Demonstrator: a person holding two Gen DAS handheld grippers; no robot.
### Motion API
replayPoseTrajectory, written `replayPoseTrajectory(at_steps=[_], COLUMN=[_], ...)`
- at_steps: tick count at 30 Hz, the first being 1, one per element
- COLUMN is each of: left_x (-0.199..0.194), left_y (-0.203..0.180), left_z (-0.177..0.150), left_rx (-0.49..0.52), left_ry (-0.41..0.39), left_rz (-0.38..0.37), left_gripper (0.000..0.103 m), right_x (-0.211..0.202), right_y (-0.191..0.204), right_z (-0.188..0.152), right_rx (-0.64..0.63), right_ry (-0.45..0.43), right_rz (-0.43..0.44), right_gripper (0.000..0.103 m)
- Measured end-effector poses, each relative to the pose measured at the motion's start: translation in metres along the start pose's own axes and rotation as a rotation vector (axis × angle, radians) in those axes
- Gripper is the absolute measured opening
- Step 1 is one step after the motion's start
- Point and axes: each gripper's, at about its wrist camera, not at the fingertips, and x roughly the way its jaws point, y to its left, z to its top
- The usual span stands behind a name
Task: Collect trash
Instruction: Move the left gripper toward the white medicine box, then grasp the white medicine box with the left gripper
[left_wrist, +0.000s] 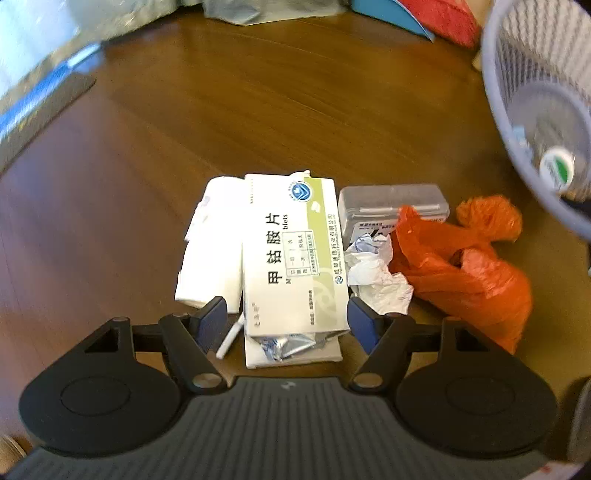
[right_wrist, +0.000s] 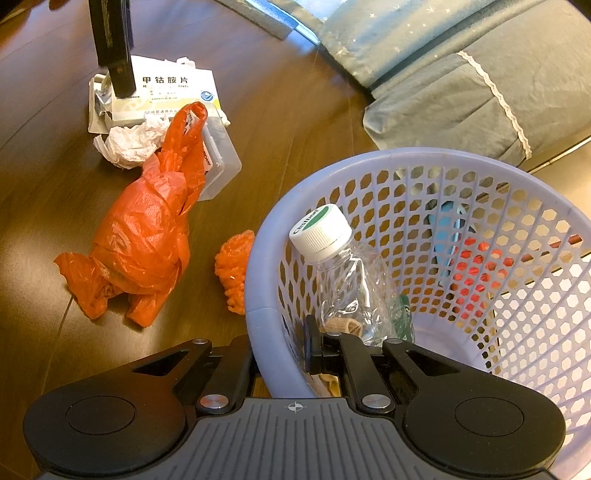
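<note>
Straddling the white medicine box (left_wrist: 295, 254) with left fingers (left_wrist: 290, 325) spread wide, pads clear of its sides; right fingers (right_wrist: 288, 350) clenched on the lavender basket (right_wrist: 258, 258) rim. Bare tabletop (left_wrist: 277, 110) beyond; orange bag (left_wrist: 469, 269) crowding right.

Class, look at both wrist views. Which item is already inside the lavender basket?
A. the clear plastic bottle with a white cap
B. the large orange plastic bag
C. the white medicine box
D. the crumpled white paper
A: the clear plastic bottle leans inside the lavender basket, while the medicine box, orange bag and crumpled paper lie on the wooden surface outside it.
</note>
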Motion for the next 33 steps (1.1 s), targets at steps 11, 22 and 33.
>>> replayPoseTrajectory(at_steps=[11,22,33], left_x=[0.032,-0.003,-0.051], left_y=[-0.027,-0.004,0.02], left_z=[-0.012,-0.007,0.009], left_rx=[0.12,0.074,0.156], left_ry=[-0.002,0.0,0.061], left_rz=[0.09,0.039,-0.043], left_gripper=[0.075,0.067,0.066], right_x=[0.002,0.002,0.001], right_y=[0.002,0.0,-0.002], right_z=[-0.001,-0.001,0.0], right_rx=[-0.004,0.005,0.011], right_ry=[0.002,0.001,0.001], right_rz=[-0.001,-0.001,-0.001], right_gripper=[0.004,0.004,0.004])
